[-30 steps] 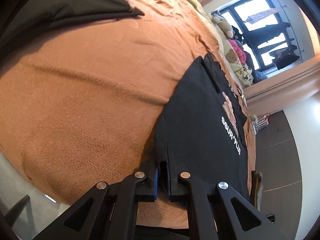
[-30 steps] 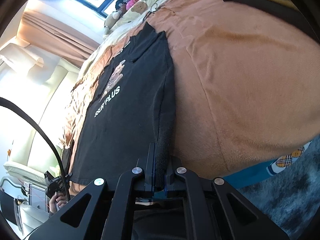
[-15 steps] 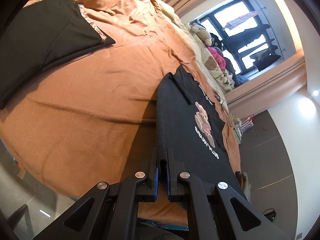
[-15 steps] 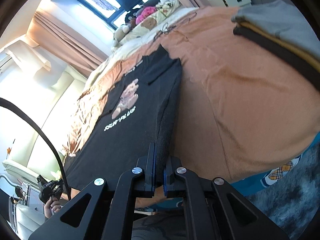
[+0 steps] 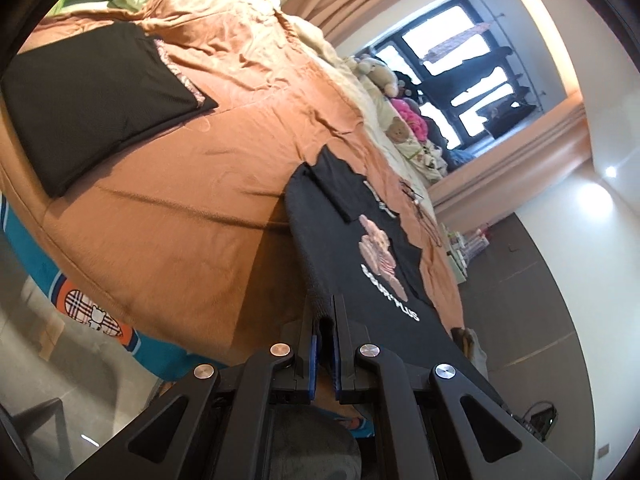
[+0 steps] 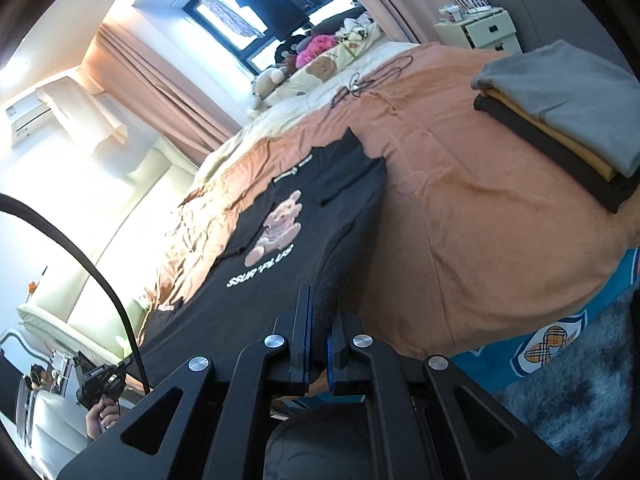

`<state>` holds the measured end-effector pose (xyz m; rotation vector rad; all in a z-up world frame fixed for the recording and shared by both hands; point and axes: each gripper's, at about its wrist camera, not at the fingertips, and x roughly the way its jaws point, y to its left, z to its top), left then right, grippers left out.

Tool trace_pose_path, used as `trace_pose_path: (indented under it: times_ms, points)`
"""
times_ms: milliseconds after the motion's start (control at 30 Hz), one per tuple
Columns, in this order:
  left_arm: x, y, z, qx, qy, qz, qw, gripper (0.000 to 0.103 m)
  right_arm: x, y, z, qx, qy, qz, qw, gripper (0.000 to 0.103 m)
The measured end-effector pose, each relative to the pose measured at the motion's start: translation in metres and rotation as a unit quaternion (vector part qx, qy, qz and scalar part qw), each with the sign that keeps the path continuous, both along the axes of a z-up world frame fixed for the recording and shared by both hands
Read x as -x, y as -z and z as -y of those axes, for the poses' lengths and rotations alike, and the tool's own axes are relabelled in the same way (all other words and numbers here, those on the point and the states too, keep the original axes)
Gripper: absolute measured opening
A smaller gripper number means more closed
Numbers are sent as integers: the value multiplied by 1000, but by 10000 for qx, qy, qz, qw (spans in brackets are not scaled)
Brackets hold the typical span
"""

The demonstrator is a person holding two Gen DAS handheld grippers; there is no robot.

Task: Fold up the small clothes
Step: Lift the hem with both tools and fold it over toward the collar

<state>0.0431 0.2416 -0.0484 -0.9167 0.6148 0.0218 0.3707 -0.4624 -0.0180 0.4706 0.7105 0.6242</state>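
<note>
A black T-shirt point(image 5: 352, 236) with a pink bear print and white lettering stretches from the orange bedspread point(image 5: 192, 184) up to both grippers. My left gripper point(image 5: 325, 312) is shut on one bottom corner of its hem. In the right wrist view the same T-shirt point(image 6: 304, 224) rises toward my right gripper point(image 6: 320, 320), which is shut on the other bottom corner. The collar end with its folded-in sleeves still lies flat on the bed. The hem end hangs taut in the air above the bed's near edge.
A folded black garment point(image 5: 96, 100) lies on the bed to the left. A stack of folded clothes point(image 6: 560, 120), grey on top, sits at the right. Plush toys point(image 6: 316, 56) and a cable point(image 6: 368, 80) are at the bed's far end. A grey rug point(image 6: 580, 380) covers the floor.
Both grippers have risen and pulled back from the bed, lifting the T-shirt's hem off the bedspread. More of the room and bed has come into view.
</note>
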Motion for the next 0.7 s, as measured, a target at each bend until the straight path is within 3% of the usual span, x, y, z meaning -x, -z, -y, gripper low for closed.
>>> trace_pose_path:
  times_ms: [700]
  points:
    - [100,-23,22,36,109,367,9993,5,67,-4,45,-90,22,130,9999,2]
